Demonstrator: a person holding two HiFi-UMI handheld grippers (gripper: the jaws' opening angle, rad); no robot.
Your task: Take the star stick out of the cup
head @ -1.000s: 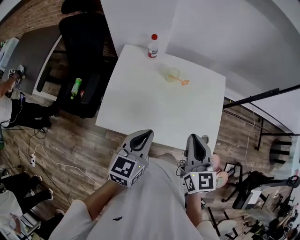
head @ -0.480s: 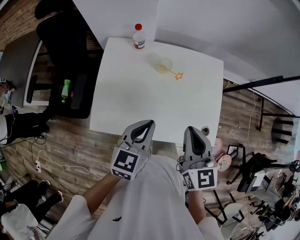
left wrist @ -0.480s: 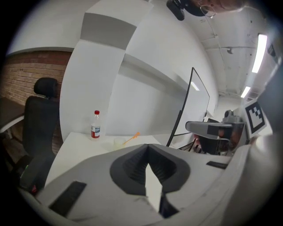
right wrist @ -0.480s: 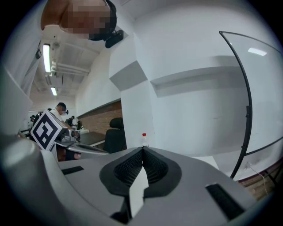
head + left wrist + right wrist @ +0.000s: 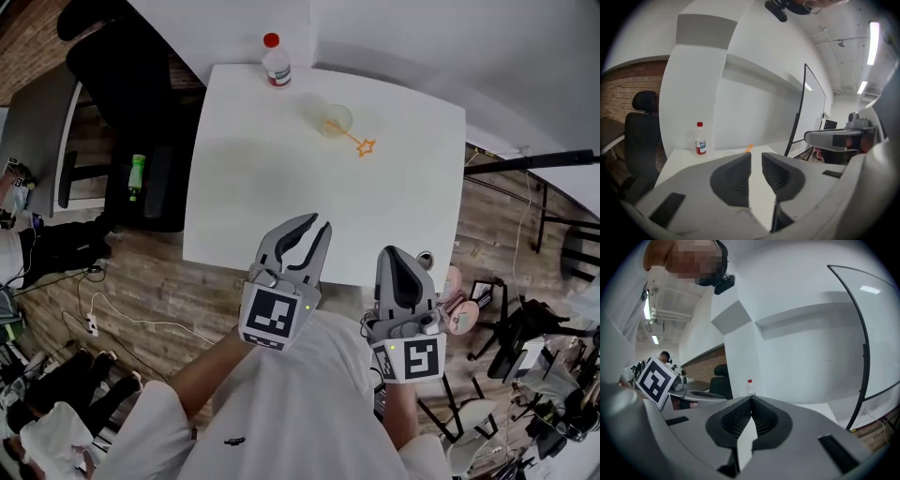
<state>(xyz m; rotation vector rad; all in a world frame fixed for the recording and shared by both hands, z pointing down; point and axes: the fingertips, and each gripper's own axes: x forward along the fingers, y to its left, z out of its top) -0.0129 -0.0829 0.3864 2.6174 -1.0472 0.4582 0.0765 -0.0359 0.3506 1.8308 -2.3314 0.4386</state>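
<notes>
A clear cup stands at the far side of the white table. An orange star stick leans out of it, its star end resting on the tabletop to the cup's right. The stick's orange tip peeks above the jaws in the left gripper view. My left gripper hovers over the table's near edge, its jaws opening with nothing between them. My right gripper is held just off the near edge, shut and empty. Both are far from the cup.
A small bottle with a red cap stands at the table's far left corner. A black office chair with a green bottle on its seat is left of the table. A black stand pole reaches in from the right.
The left gripper has moved forward over the table's near edge and its jaws have parted. The head view has shifted, so the table sits a little higher and to the right.
</notes>
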